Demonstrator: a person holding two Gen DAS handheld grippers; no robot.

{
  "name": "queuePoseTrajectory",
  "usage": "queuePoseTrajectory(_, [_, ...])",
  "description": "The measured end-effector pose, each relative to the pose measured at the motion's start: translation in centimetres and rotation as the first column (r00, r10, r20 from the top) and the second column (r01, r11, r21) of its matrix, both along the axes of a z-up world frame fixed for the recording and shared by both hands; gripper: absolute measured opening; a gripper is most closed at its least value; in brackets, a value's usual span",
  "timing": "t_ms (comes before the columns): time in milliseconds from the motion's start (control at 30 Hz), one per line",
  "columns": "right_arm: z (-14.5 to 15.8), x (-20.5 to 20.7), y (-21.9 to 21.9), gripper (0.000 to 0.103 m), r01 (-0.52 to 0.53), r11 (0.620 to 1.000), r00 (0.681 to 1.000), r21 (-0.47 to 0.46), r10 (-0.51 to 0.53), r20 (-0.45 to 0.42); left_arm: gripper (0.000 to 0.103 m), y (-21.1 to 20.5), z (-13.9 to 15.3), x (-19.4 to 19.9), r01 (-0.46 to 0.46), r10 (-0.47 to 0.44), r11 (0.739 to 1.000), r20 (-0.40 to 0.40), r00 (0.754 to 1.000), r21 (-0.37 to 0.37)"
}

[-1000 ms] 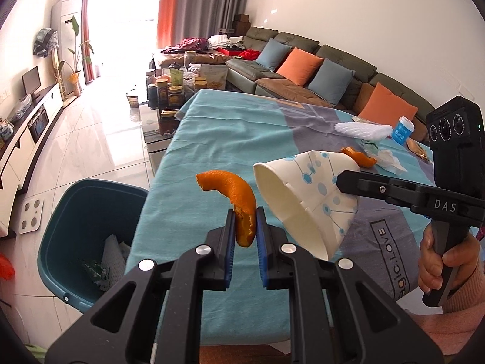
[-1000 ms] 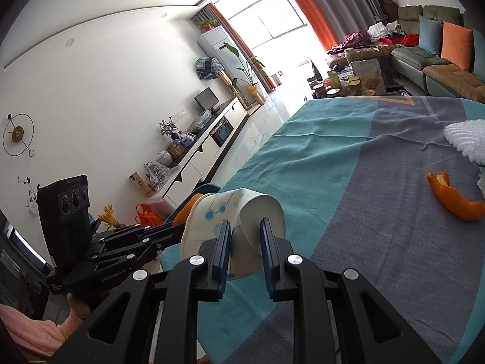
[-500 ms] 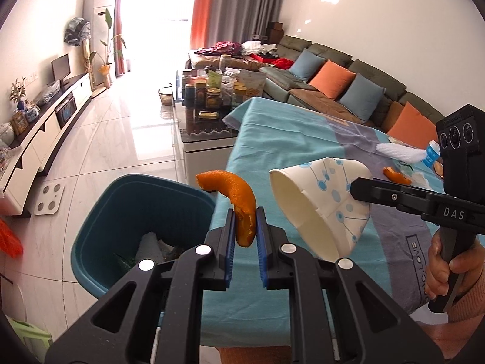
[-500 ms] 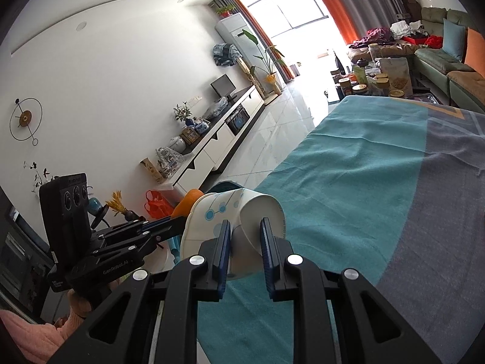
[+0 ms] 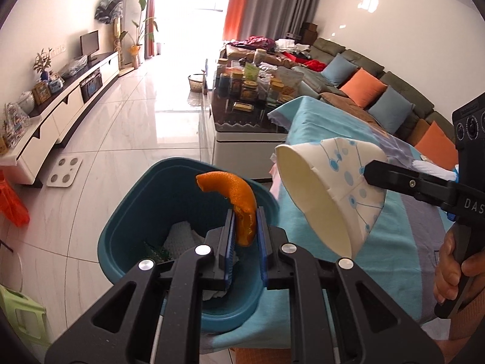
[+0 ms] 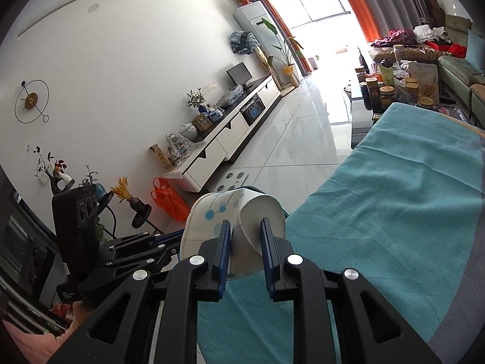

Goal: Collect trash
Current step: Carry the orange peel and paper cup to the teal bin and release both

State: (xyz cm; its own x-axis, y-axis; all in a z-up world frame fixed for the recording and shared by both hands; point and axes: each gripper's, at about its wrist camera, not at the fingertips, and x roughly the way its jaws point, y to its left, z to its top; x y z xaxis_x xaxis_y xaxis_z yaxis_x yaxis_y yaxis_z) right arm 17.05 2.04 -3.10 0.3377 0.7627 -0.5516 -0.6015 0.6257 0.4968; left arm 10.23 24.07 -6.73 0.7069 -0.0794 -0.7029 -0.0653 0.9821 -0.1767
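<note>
The left tongs (image 5: pixel 245 236) are clamped on the lower end of a curved piece of orange peel (image 5: pixel 235 201), which arches up and to the left out of the blue pads. Seen from the left wrist, the peel hangs over the open mouth of a teal bin (image 5: pixel 136 212) that stands on the tiled floor just beside the edge of the table (image 5: pixel 394 242), which is covered by a blue and grey cloth. Some white paper and a bit of green rubbish lie inside the bin.

The right tongs (image 6: pixel 244 242) are gripping a squashed paper cup (image 6: pixel 233 227), white with blue dots and lines. Its wall is pinched between the pads and its open rim faces away from the right wrist camera. In the left wrist view the same cup (image 5: pixel 333 197) is held tilted, mouth towards the bin, just to the right of the peel, with a hand (image 5: pixel 451 270) on the tool's handle at the right edge
</note>
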Motion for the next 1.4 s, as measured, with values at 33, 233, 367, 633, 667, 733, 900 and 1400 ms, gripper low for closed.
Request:
queuePoseTrajectory(33, [-0.1,0.2,0.6,0.018,-0.005,1.0,1.0,-0.01,0.005,0.002,0.014,0.3,-0.3,0.1,-0.008,0.008,1.0,-0.005,1.0,-0.001])
queuePoseTrajectory(233, [-1.0,1.5,3.7,0.018,-0.027,0.998,1.0,-0.064,0.027,-0.008,0.014,2.0,-1.9,1.2,-0.05,0.049,0.999,-0.041,0.998,-0.015])
queuePoseTrajectory(367, [-1.8,2.0,5.4,0.018,-0.037,0.994,0.999,-0.099,0.035,-0.023,0.014,2.6,-3.0,2.3,-0.069,0.067,0.997,-0.065,0.996,-0.023])
queuePoseTrajectory(633, [-3.1,2.8,7.7,0.019,-0.046,0.986,0.998,-0.159,0.038,-0.05,0.016,3.3,-5.2,4.1,-0.093,0.087,0.994,-0.108,0.99,-0.057])
queuePoseTrajectory(667, [-3.2,2.8,7.9,0.019,-0.043,0.985,0.998,-0.166,0.034,-0.052,0.015,3.4,-5.3,4.3,-0.098,0.091,0.994,-0.11,0.99,-0.058])
queuePoseTrajectory(733, [-3.4,3.0,8.2,0.019,-0.04,0.985,0.998,-0.167,0.031,-0.058,0.015,3.5,-5.5,4.5,-0.105,0.097,0.992,-0.112,0.989,-0.064])
queuePoseTrajectory(900, [-3.3,2.9,7.8,0.02,-0.038,0.987,0.998,-0.154,0.029,-0.059,0.028,3.2,-5.6,4.6,-0.105,0.098,0.993,-0.113,0.989,-0.058])
queuePoseTrajectory(1400, [-0.3,-0.8,0.5,0.03,-0.01,0.996,0.999,-0.084,0.013,0.035,0.045,-1.8,-1.0,2.0,0.018,-0.018,1.0,0.041,0.999,-0.011])
